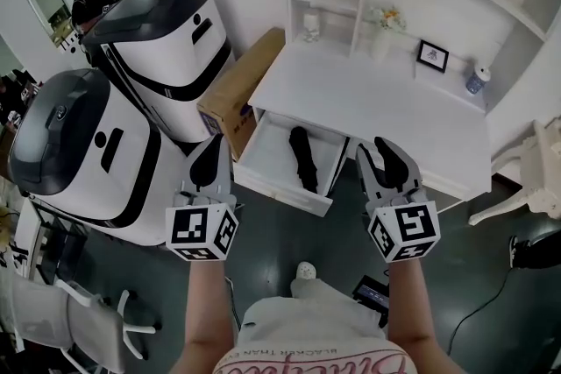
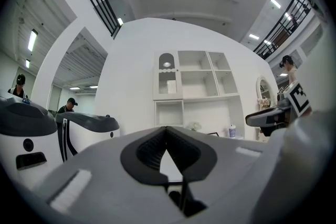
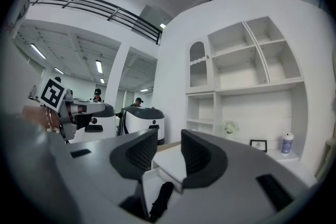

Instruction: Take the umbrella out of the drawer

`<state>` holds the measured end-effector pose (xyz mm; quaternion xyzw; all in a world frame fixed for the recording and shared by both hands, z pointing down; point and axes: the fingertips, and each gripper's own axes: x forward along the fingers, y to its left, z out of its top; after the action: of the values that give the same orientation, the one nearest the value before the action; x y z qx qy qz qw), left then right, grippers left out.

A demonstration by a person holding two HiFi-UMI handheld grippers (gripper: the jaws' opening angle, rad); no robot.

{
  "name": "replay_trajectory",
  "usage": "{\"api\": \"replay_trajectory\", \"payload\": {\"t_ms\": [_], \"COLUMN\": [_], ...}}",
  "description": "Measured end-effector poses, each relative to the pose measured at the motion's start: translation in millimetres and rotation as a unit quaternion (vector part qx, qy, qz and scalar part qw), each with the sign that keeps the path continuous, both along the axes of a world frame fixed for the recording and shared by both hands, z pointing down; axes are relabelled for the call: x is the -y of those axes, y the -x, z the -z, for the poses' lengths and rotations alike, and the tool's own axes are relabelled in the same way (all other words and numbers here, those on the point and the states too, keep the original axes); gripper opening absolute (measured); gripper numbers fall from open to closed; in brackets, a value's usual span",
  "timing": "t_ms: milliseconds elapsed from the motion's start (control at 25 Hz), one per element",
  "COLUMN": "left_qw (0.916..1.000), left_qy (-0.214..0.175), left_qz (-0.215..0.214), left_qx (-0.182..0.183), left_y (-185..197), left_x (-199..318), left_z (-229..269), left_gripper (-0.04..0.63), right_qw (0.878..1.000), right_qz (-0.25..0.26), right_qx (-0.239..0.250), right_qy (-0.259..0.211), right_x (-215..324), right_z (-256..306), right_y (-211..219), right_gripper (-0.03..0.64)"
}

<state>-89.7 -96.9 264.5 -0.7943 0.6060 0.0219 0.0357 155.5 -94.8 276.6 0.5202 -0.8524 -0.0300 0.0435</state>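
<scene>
Task barely started, as I read it. The drawer (image 1: 282,188) under the white desk (image 1: 377,96) is already pulled open at the centre of the head view. The umbrella (image 1: 303,158) is folded and black and lies lengthwise inside it, untouched. In the right gripper view the same umbrella (image 3: 160,199) shows low in the frame, through the gap between the jaws and well beyond them.

My left gripper (image 1: 210,160) sits left of centre in the head view, just short of the drawer's near left corner. Its own view shows the pads meeting at the tip with nothing between them, so it is closed and empty. My right gripper (image 1: 386,160) is right of centre, near the drawer's right side and level with the left one. Its jaws stand a little apart with a clear gap and hold nothing.

Done: drawer open, both tools brought up in front of it. Left: reach into the drawer, get the jaws round the umbrella, close on it and lift it out clear of the drawer wall. My guess is the right gripper takes it, since its jaws are parted and the umbrella lines up in its gap.
</scene>
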Motion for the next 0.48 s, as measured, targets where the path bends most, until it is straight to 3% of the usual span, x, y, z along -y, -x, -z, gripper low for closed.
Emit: {"api": "replay_trajectory", "payload": {"t_ms": [80, 360, 480], "left_qw": [1.0, 0.9997, 0.9995], "left_qy": [0.003, 0.01, 0.01], "left_qz": [0.004, 0.022, 0.031], "left_qx": [0.0, 0.002, 0.0], "left_y": [-1.7, 1.7, 7.4], "left_x": [10.4, 29.0, 36.3], "left_z": [-1.9, -5.7, -4.9], "left_gripper": [0.009, 0.009, 0.009], "right_qw": [1.0, 0.999, 0.999], "right_qz": [0.005, 0.026, 0.034], "right_qx": [0.002, 0.022, 0.033], "right_qy": [0.01, 0.026, 0.027], "right_x": [14.2, 43.9, 54.5], "right_z": [-4.1, -9.8, -8.8], "right_y": [-2.1, 0.6, 4.6], "right_gripper": [0.152, 0.292, 0.314]}}
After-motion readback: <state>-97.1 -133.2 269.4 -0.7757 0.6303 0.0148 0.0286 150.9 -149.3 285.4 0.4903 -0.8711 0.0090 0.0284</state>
